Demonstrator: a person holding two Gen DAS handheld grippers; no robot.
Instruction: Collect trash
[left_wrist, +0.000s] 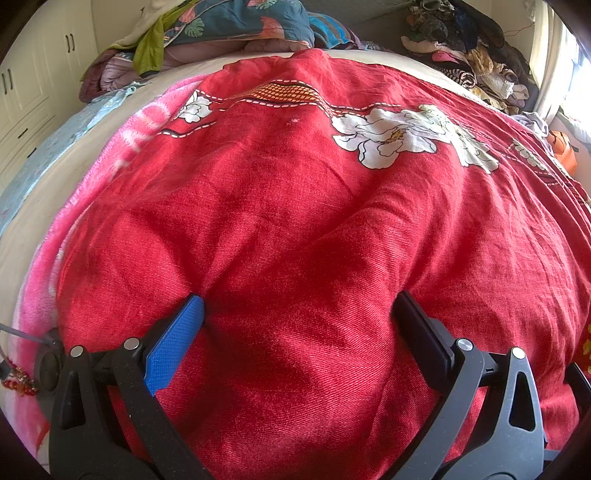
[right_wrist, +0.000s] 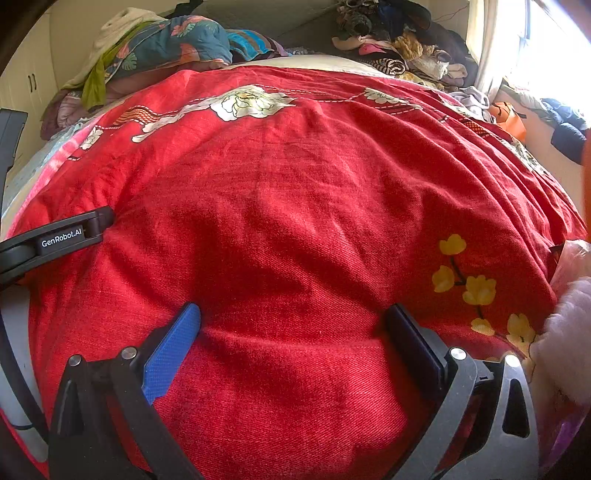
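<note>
Both grippers are hovering low over a red blanket (left_wrist: 314, 229) with white flowers that is covering the bed, and both are standing with their jaws wide and nothing between them: the left gripper (left_wrist: 299, 306) and the right gripper (right_wrist: 295, 317) are each pointing at bare cloth. No clear piece of trash is showing on the blanket in either view — the only likely candidate is a pinkish plastic bag (right_wrist: 570, 258) peeking in at the right edge of the right wrist view, beside something white and fluffy that is too blurred to name. Heaps of clothes (left_wrist: 476, 62) are lying at the far side of the bed. The risk, as I judge it, is that open jaws this close to soft, wrinkled fabric are going to pinch a fold of blanket on closing — dragging the cover instead of lifting any trash
</note>
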